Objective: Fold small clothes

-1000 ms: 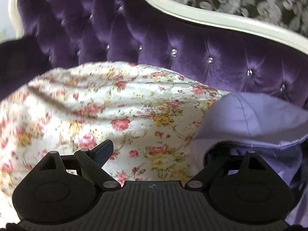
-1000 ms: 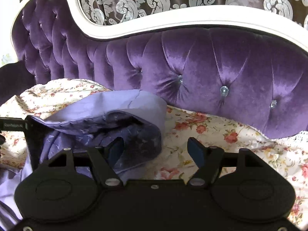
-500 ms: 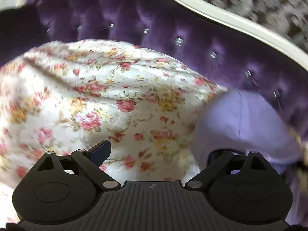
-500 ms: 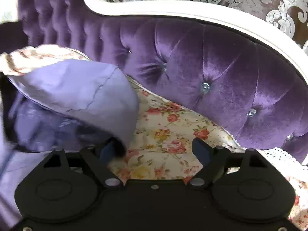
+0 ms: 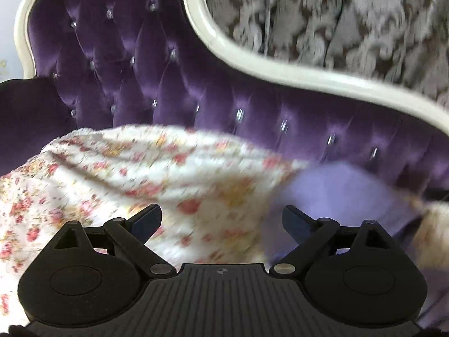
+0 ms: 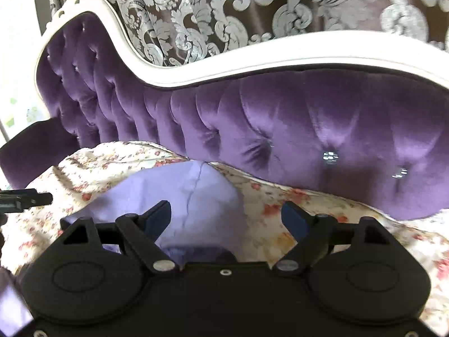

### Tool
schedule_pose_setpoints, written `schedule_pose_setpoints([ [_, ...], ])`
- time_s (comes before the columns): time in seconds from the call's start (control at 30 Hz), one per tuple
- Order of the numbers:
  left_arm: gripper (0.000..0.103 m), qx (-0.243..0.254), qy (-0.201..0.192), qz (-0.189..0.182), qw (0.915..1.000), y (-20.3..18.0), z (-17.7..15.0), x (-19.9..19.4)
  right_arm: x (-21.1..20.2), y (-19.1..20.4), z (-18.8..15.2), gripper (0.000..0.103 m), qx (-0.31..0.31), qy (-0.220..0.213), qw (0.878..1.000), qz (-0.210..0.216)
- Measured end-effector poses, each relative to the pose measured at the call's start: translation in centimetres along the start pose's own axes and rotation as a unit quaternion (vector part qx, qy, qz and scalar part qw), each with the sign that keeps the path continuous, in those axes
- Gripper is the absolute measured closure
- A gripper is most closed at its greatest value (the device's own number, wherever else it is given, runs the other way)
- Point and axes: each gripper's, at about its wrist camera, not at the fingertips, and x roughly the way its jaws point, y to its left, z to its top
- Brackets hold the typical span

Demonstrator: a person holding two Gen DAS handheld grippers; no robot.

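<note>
Both tools let go: the left hand-held gripper [image 5: 221, 219] and the right hand-held gripper [image 6: 226, 214] now stand wide open and empty above the floral cover [image 5: 118, 174] of a purple tufted sofa [image 6: 294, 129]. A second ago the right fingers of the left tool were buried in the lilac garment [image 6: 193, 193], which hung up off the seat in a loose, hollow drape; half a second ago it was swinging over. Now the garment has dropped onto the floral cover, in front of the sofa's tufted back, lying as a rounded, seam-crossed mound just ahead of the right tool's left finger. In the left wrist view, heavily blurred by motion, the same cloth [image 5: 339, 196] sits just beyond that tool's right finger, and neither tool touches it there.

The release suggests one fold has just been laid down. The mound looks puffed rather than flat, so the garment probably needs smoothing or another fold before the job counts as finished.
</note>
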Motion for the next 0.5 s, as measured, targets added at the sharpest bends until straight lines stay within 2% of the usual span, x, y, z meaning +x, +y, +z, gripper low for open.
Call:
schedule_pose_setpoints([
  [0.07,0.009,0.003,-0.010,-0.009,0.9999,-1.6,0.5,0.2,1.7,0.6,0.1,0.026,0.007,0.007,1.000,-0.003],
  [0.1,0.009,0.012,-0.003,-0.017,0.9998,-2.6,0.6,0.8,2.5,0.8,0.0,0.039,0.011,0.014,1.000,-0.006],
  [0.13,0.009,0.022,0.007,-0.021,0.9995,-3.5,0.5,1.4,3.1,0.7,-0.2,0.047,0.014,0.023,1.000,-0.006],
  [0.23,0.009,0.079,0.041,-0.005,0.9960,-6.1,-1.0,3.9,4.9,0.6,-1.4,0.054,0.014,0.054,0.998,-0.018],
  [0.33,0.009,0.112,0.079,0.032,0.9900,-6.3,-3.2,6.4,5.9,0.3,-3.1,0.058,-0.002,0.087,0.995,-0.039],
  [0.4,0.008,0.080,0.101,0.042,0.9908,-4.7,-4.1,7.3,5.9,-0.3,-4.2,0.059,-0.007,0.090,0.995,-0.042],
  [0.47,0.007,0.030,0.122,0.027,0.9918,-2.8,-4.3,8.1,5.5,-0.9,-4.6,0.061,0.001,0.079,0.996,-0.035],
  [0.5,0.006,0.010,0.119,0.021,0.9926,-2.1,-4.3,8.2,5.4,-1.0,-4.7,0.061,0.002,0.078,0.996,-0.035],
])
